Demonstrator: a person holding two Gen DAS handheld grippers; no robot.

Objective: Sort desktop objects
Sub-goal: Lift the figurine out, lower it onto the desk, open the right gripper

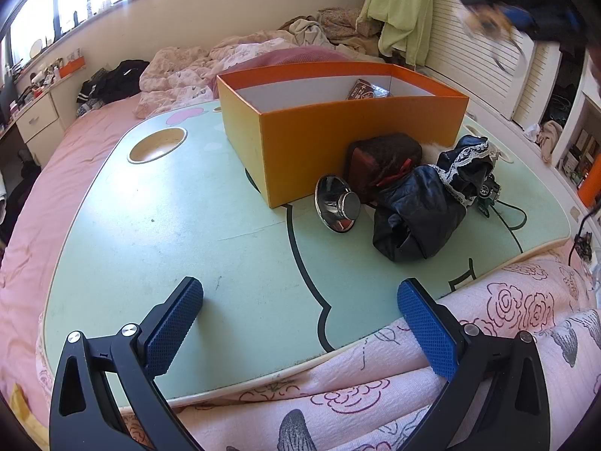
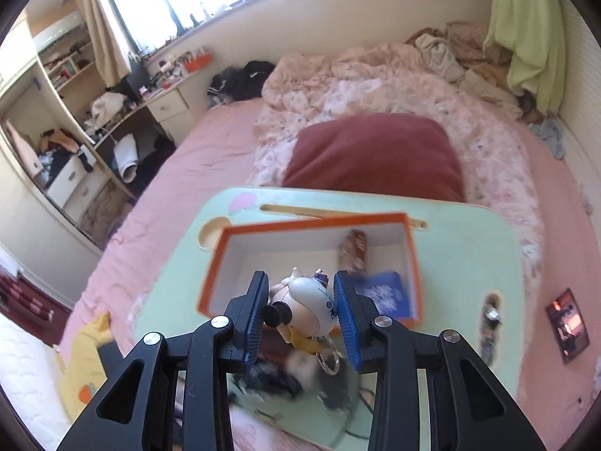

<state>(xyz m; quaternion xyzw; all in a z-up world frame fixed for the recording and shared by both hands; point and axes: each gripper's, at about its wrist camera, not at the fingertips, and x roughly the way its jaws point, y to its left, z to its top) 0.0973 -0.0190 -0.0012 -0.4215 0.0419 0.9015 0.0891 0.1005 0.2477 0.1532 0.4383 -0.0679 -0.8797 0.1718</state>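
Observation:
My right gripper [image 2: 301, 278] is shut on a small white toy figure [image 2: 304, 304] with a black hat and a key ring, held above the open orange box [image 2: 311, 221]. In the box lie a brown packet [image 2: 353, 250] and a blue card [image 2: 383, 293]. The left wrist view shows that gripper blurred at the top right [image 1: 518, 0], high over the orange box [image 1: 360, 120]. My left gripper [image 1: 300, 289] stands open and empty over the near edge of the green lap table [image 1: 188, 225]. A chrome metal piece [image 1: 338, 203], a dark red pouch [image 1: 383, 161] and black cloth [image 1: 417, 210] lie beside the box.
A black lace garment [image 1: 465, 165] and a small green toy car [image 1: 488, 191] with a cable sit at the table's right. The table stands on a pink bed [image 2: 210, 143] with a dark red pillow [image 2: 375, 154] behind it. A flowered blanket [image 1: 375, 394] lies under my left gripper.

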